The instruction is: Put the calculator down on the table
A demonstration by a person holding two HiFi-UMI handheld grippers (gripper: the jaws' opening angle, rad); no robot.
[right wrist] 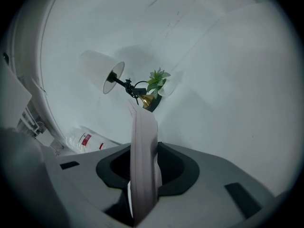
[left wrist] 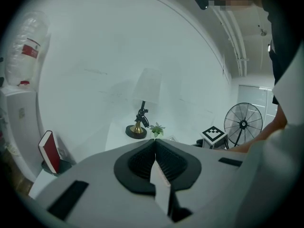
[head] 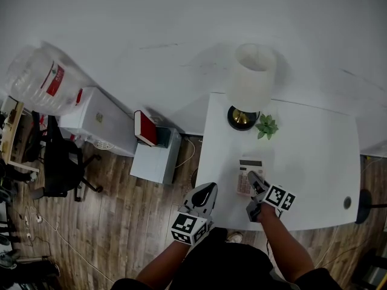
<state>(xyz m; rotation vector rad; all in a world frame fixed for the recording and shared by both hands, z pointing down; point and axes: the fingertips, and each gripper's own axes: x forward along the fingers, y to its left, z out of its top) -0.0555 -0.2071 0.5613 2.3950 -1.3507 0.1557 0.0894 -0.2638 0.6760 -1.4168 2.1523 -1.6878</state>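
In the head view a pale calculator with pink keys sits over the front part of the white table. My right gripper is shut on its near end. The right gripper view shows the calculator edge-on, clamped between the jaws and sticking out over the tabletop. I cannot tell whether it touches the table. My left gripper hangs beside the table's front left corner, over the wooden floor. Its jaws meet with nothing between them.
A lamp and a small potted plant stand at the back of the table. A cable hole is at the front right. Left of the table are a low cabinet with a red book, a water dispenser and a black chair.
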